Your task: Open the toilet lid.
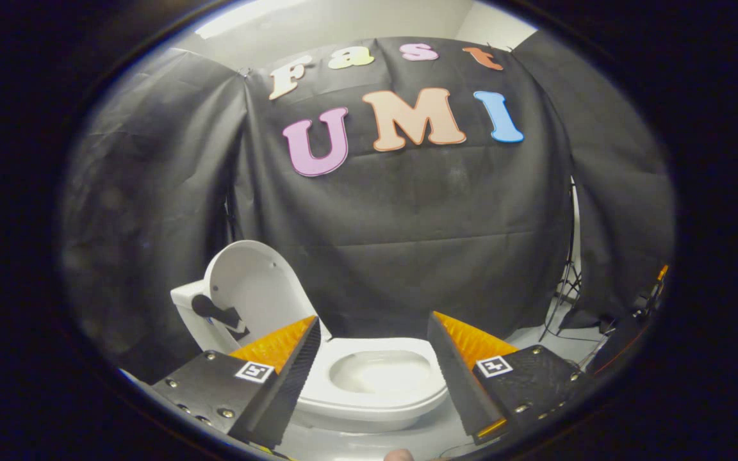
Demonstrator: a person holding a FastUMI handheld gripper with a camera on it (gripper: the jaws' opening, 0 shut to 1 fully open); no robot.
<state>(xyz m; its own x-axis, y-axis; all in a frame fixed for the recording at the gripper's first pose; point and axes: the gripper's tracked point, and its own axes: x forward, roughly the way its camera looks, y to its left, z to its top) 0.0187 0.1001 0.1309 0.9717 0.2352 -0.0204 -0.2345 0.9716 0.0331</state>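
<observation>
A white toilet [369, 400] stands on the floor just ahead of my fingers, its bowl [382, 372] showing in the gap between them. The white lid [257, 291] is raised, standing upright against the tank [184, 301] beyond my left finger. A black handle piece [215, 312] is fixed to the lid's inner face. My gripper [372, 349] is open, its fingers spread wide on either side of the seat [330, 394], with nothing held. The lid is apart from both fingers.
Black cloth walls the booth behind and beside the toilet. A stand with thin legs [567, 282] and some cables [590, 349] sit on the pale floor [535, 336] to the right. A fingertip [400, 455] shows just below the fingers.
</observation>
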